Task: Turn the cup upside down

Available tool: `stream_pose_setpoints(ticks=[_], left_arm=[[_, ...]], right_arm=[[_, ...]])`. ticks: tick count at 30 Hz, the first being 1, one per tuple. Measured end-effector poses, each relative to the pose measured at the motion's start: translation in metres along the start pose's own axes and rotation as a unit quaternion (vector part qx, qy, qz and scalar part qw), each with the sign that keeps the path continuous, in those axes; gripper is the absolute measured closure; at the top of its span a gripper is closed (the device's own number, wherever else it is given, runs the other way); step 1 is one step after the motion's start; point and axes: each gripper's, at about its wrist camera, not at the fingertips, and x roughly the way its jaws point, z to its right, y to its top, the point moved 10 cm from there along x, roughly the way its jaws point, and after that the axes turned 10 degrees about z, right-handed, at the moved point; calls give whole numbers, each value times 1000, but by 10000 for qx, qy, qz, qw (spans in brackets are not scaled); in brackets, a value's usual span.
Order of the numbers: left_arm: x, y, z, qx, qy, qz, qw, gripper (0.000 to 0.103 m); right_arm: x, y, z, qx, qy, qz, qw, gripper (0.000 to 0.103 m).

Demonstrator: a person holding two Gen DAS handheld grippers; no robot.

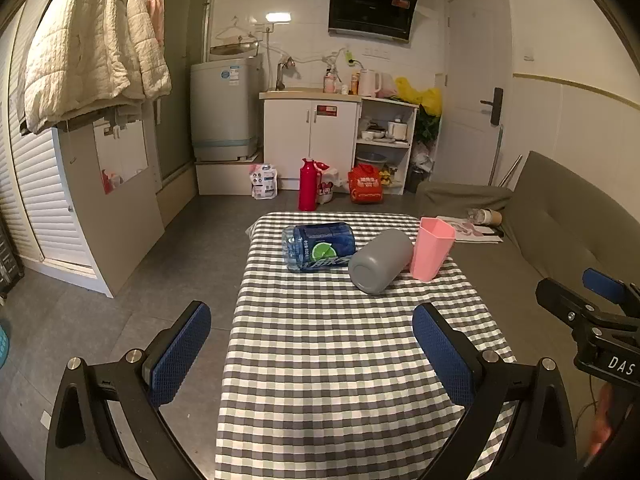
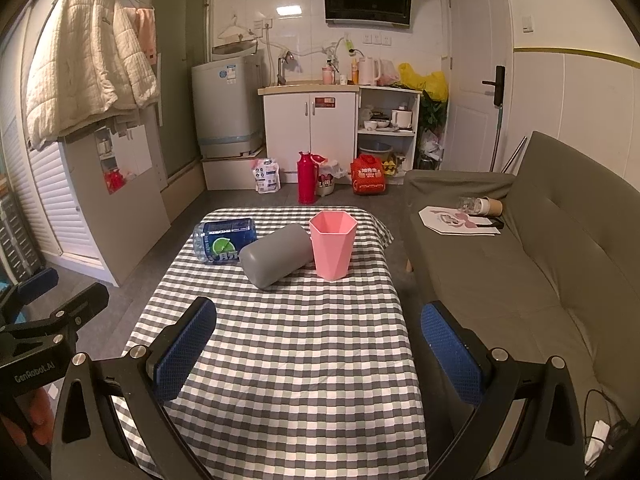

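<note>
A pink faceted cup [image 1: 433, 249] stands upright, mouth up, at the far right of the checked table [image 1: 340, 360]; it also shows in the right wrist view [image 2: 333, 245]. A grey cup [image 1: 380, 261] lies on its side beside it, touching it, base toward me; it also shows in the right wrist view [image 2: 276, 255]. My left gripper [image 1: 312, 354] is open and empty over the table's near left part. My right gripper [image 2: 318, 354] is open and empty over the near table, well short of the cups.
A blue plastic bottle [image 1: 319, 246] lies on its side left of the grey cup. A grey sofa [image 2: 540, 264] runs along the table's right side. The table's left edge drops to the floor [image 1: 120, 320]. A red thermos [image 2: 306, 178] stands beyond the far edge.
</note>
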Motion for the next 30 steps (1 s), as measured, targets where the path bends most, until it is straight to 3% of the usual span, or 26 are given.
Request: stream_pose_setpoints(ticks=[30], left_arm=[[-9, 7, 4, -50, -67, 98, 9999, 0]], right_arm=[[-8, 1, 0, 5, 30, 25, 10000, 0]])
